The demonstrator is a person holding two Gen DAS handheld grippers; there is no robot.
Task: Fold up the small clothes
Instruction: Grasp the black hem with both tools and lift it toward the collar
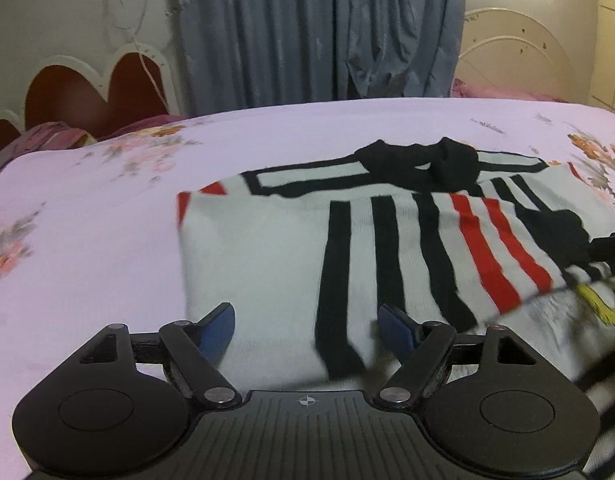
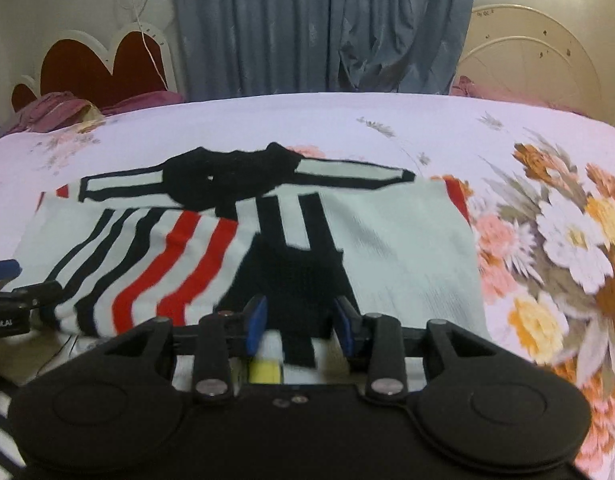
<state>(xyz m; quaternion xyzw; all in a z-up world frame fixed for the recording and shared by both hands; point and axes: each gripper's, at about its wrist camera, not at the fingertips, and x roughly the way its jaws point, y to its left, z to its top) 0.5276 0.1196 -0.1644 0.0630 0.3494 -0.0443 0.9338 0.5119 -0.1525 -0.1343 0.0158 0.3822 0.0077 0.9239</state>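
A small white knitted sweater (image 1: 259, 248) with black and red stripes and a black collar (image 1: 423, 160) lies flat on the bed. One striped sleeve (image 2: 155, 264) is folded across its body, and the sleeve's black cuff (image 2: 295, 276) rests near the hem. My left gripper (image 1: 307, 320) hovers over the sweater's near edge, its jaws wide open and holding nothing. My right gripper (image 2: 301, 308) stands at the black cuff with its blue pads (image 2: 257, 316) apart and the cuff lying between them. Each gripper shows at the edge of the other's view.
The bed carries a lilac floral sheet (image 2: 547, 240). Beyond the bed hang blue curtains (image 1: 315, 28), flanked by a red heart-shaped headboard (image 1: 87, 96) and a cream one (image 2: 527, 68). Purple bedding (image 2: 55, 112) sits at the far left. Something yellow (image 1: 599, 304) peeks out under the sweater's near edge.
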